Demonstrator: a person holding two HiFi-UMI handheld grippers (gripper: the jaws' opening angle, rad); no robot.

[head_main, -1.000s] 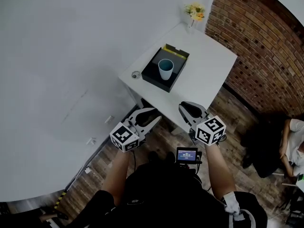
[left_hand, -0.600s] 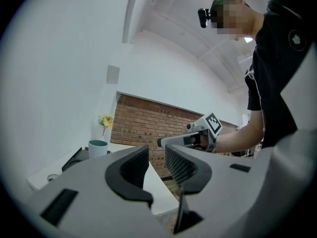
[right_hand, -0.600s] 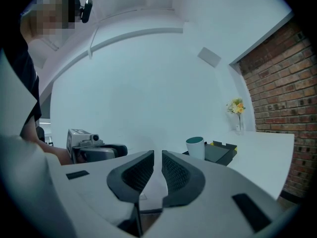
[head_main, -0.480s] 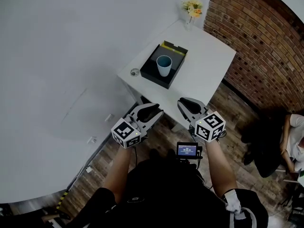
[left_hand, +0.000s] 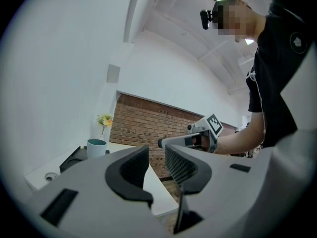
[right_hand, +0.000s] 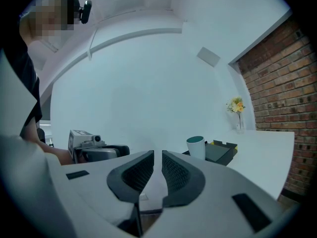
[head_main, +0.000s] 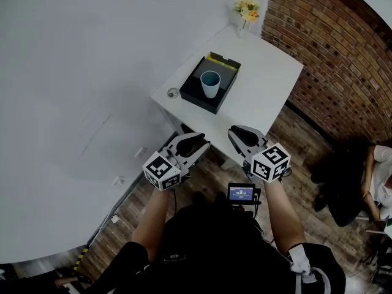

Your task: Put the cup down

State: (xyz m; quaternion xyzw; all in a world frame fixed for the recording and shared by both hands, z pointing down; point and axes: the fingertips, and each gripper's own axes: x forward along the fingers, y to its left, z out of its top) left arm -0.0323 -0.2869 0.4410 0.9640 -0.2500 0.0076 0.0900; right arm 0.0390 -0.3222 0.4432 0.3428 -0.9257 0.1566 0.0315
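A pale blue cup stands upright on a black tray on the white table, well beyond both grippers. The cup also shows far off in the left gripper view and the cup in the right gripper view. My left gripper is held over the wooden floor short of the table's near corner; its jaws stand apart with nothing between them. Beside it, my right gripper has its pads together and holds nothing.
A small vase of yellow flowers stands at the table's far corner, and a small round object lies left of the tray. A brick wall runs along the right. A seated person is at the far right. A white wall lies left.
Nothing has visibly changed; only the head view has shifted slightly.
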